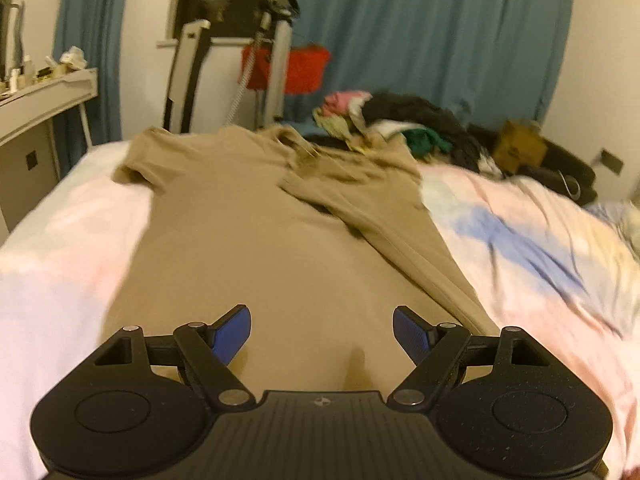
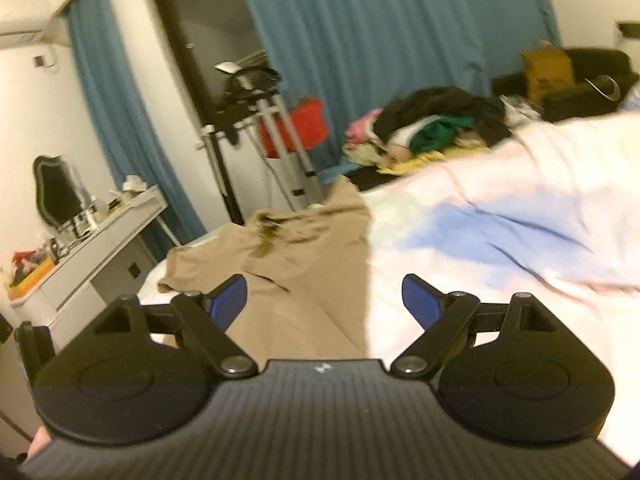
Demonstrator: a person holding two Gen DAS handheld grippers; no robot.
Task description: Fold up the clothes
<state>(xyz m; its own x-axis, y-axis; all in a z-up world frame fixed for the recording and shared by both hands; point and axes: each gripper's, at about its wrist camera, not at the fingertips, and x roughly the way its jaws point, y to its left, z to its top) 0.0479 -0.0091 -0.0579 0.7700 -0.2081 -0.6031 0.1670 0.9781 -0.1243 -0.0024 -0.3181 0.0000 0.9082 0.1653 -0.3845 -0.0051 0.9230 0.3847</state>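
A tan T-shirt (image 1: pixel 248 236) lies spread on the bed, collar away from me, with its right side folded in over the body. My left gripper (image 1: pixel 322 332) is open and empty, just above the shirt's near hem. In the right wrist view the same shirt (image 2: pixel 304 272) lies ahead and to the left. My right gripper (image 2: pixel 324 304) is open and empty, above the shirt's right edge where it meets the sheet.
The bed has a pale pink and blue sheet (image 1: pixel 532 240). A pile of mixed clothes (image 1: pixel 400 120) lies at the bed's far end, also in the right wrist view (image 2: pixel 424 124). A white desk (image 2: pixel 104 248) stands left. A tripod (image 1: pixel 276 52) and blue curtains (image 1: pixel 432 36) stand behind.
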